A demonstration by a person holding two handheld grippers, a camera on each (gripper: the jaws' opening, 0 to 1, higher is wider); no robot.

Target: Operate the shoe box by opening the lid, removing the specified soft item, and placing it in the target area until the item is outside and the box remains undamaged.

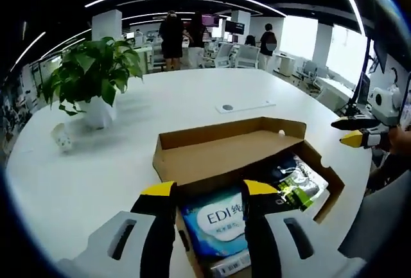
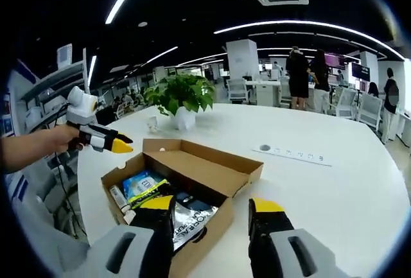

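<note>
The shoe box (image 1: 226,156) sits open on the round white table (image 1: 96,175), its lid folded back flat, with a blue-and-white soft pack (image 1: 215,223) and a dark pouch (image 1: 297,178) lying inside. The left gripper (image 1: 209,191) hovers just above the box's near edge, jaws apart and holding nothing. The right gripper (image 2: 212,206) hangs over the box's corner, jaws likewise spread and empty. A potted plant (image 2: 182,98) and a small white cup (image 1: 61,137) stand farther along the table. Beyond lies an open office with strip lights, desks and people standing (image 2: 298,76).
</note>
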